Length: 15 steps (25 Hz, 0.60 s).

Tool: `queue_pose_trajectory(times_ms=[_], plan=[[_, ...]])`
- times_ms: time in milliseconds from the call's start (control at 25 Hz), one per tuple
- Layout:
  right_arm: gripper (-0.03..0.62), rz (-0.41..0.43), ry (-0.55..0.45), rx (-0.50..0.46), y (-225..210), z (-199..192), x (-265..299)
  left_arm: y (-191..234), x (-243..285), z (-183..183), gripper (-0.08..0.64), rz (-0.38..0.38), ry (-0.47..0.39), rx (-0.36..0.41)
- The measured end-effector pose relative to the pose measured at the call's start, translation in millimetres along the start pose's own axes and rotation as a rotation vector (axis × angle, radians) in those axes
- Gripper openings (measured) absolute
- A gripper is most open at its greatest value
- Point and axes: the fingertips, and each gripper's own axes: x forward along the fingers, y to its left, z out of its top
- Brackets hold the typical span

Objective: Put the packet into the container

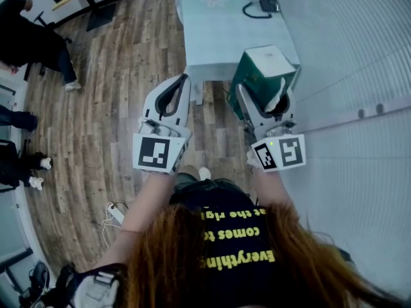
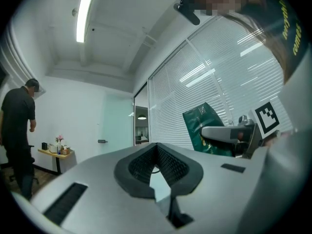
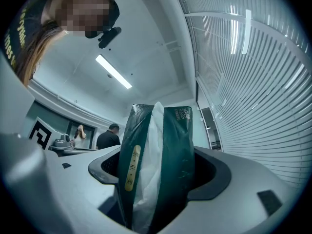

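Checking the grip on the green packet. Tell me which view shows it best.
Right gripper view: the green packet fills the centre, clamped in the right tongs. Head view shows the packet from above, partly behind those tongs. Left gripper view shows it small, off to the right.

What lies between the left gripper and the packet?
Head view: a table leg and wood floor separate the left gripper from the packet, which the right gripper holds.

packet (image 3: 157,155) | dark green, white strip down its middle, gold label strip | upright, clamped between the jaws of my right tool (image 3: 155,189) | off the desk (image 1: 225,31), near its corner
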Motion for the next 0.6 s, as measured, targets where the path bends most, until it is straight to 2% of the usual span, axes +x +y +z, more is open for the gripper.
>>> queue_pose_trajectory(times_ms=[600], plan=[[0.379, -0.011, -0.011, 0.004, -3.3, -3.5, 0.7, 2.0, 2.5, -0.2, 0.002, -0.003, -0.01, 0.01]])
